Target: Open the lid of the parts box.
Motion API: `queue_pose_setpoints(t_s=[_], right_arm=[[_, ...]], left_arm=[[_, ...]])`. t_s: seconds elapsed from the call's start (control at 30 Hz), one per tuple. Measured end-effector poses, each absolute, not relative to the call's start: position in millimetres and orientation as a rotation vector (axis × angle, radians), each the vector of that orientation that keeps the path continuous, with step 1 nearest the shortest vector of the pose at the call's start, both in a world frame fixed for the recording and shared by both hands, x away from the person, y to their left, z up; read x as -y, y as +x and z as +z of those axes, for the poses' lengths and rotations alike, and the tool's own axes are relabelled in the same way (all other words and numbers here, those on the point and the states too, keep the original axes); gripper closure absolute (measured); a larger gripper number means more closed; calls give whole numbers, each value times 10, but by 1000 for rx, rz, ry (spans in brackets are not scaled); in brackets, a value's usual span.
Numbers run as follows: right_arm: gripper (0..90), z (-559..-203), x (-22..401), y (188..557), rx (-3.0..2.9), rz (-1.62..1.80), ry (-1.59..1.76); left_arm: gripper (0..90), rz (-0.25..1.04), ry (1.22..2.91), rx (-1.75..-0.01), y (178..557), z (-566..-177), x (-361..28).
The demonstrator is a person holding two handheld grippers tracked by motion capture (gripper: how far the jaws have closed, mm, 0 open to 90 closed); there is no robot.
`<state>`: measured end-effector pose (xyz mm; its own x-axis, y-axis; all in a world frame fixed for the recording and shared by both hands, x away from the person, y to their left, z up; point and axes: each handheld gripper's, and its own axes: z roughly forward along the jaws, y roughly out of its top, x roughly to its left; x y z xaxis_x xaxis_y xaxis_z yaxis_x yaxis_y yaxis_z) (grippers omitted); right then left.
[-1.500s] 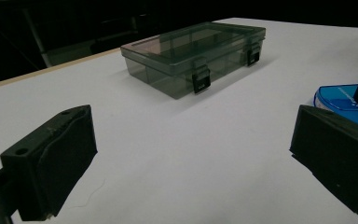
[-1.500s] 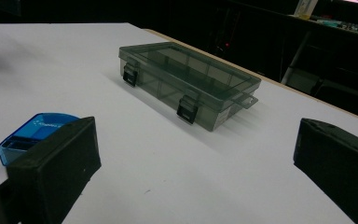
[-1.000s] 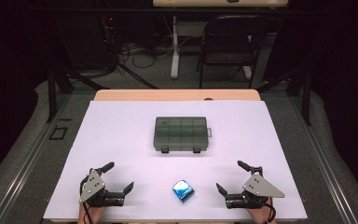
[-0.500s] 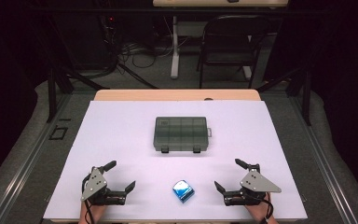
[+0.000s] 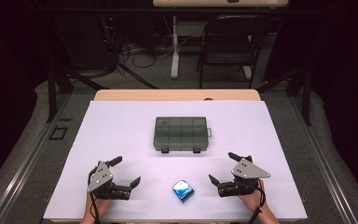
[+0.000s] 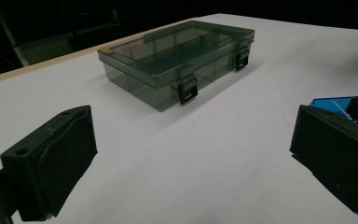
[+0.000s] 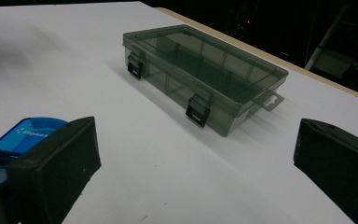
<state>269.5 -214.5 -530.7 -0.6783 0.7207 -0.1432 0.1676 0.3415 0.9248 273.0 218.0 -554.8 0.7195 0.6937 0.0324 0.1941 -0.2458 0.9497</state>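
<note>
A smoky grey, see-through compartment box (image 5: 181, 134) lies closed in the middle of the white table, its two black latches facing me; it also shows ahead in the left gripper view (image 6: 177, 56) and the right gripper view (image 7: 205, 70). A small blue box (image 5: 183, 191) rests near the front edge, between the two grippers. My left gripper (image 5: 127, 171) is open to the left of it, holding nothing. My right gripper (image 5: 223, 167) is open to the right, also holding nothing. The blue box peeks out behind a jaw in each gripper view (image 6: 349, 106) (image 7: 18, 137).
The white sheet (image 5: 121, 126) covers most of a wooden table, whose far edge (image 5: 177, 94) is bare. Beyond it stand a dark chair (image 5: 228, 46), cables on the floor and a table leg (image 5: 174, 46). Bare white surface lies around the grey box.
Both grippers have edged a little forward and inward towards the blue box. Their jaws stay open. The grey box and blue box have not moved.
</note>
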Motion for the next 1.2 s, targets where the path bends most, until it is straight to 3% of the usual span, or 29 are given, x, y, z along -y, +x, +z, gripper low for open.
queue_pose_setpoints(t_s=[1.2], right_arm=[[0, -5259, 1940, 3612, -2270, 1259, 854]], left_arm=[[0, 444, 1936, -694, 3568, -5439, -1764]])
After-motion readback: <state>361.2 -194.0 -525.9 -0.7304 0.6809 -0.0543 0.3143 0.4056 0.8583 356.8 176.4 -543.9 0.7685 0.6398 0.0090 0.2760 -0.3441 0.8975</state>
